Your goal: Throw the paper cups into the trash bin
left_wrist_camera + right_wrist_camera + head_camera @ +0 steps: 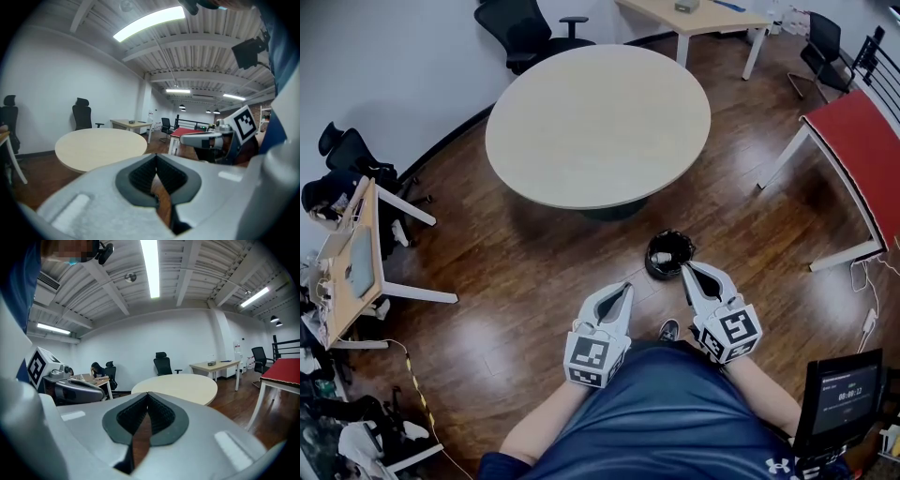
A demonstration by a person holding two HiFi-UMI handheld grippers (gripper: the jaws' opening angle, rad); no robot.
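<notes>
A pale round table was seen in the middle of a dark wood floor, its dark base just behind the trash bin. A black office chair and a light desk were placed beyond the table. Another black chair was noted at far right, and a red-topped table on white legs along the right side. A cluttered wooden desk was noted at the left edge, with a cable trailed over the floor near it. A small dark screen was seen at lower right. A shoe was seen on the floor between the two grippers, just above a blue shirt.

The left gripper was held low over the floor, jaws brought together with nothing between them. Only floor was seen through the slit in the left gripper view. The right gripper was held beside it, jaws likewise pressed together and empty, tips just beside the near rim of the bin. The grippers were near each other, not touching.

The bin was found round, black and open-topped, upright on the floor between the table base and the right gripper. A white paper cup was seen inside it. The cup was small and partly shadowed, so its pose could not be told, nor whether more cups lay with it
</notes>
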